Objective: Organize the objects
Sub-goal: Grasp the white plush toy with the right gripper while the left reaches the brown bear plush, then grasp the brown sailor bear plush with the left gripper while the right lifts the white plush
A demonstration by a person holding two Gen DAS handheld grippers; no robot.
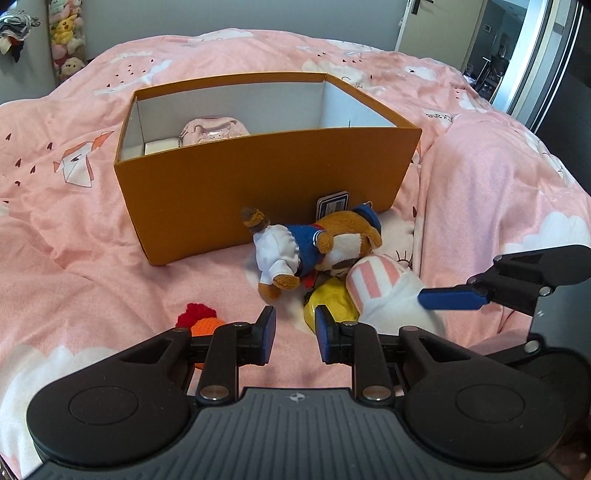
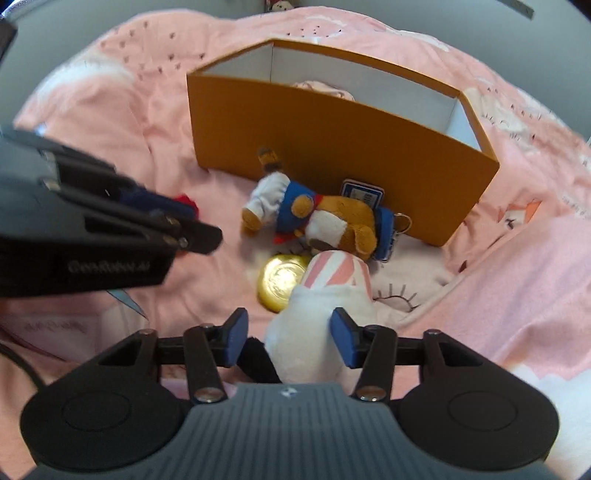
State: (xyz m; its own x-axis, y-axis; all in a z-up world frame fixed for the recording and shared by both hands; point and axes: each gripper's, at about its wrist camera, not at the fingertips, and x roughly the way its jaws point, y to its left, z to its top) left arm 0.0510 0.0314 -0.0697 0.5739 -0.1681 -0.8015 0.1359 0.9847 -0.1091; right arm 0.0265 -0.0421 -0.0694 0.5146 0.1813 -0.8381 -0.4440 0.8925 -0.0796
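An orange box (image 1: 258, 184) (image 2: 332, 136) stands open-topped on the pink bed, with a pink item (image 1: 214, 129) and a white item (image 1: 160, 147) inside. Against its front wall lies a bear plush in a sailor suit (image 1: 295, 251) (image 2: 325, 221). A gold disc (image 1: 332, 302) (image 2: 282, 280) rests beside a white plush with pink stripes (image 1: 384, 291) (image 2: 325, 295). My right gripper (image 2: 290, 339) is open around the white plush, its right pad touching and its left pad apart. My left gripper (image 1: 295, 332) is open over bare sheet, near the disc.
A red and orange crochet piece (image 1: 199, 321) lies left of my left gripper. A blue tag (image 1: 334, 203) leans on the box. A raised blanket fold (image 1: 498, 184) borders the right side. Plush toys (image 1: 66, 33) hang at the back left.
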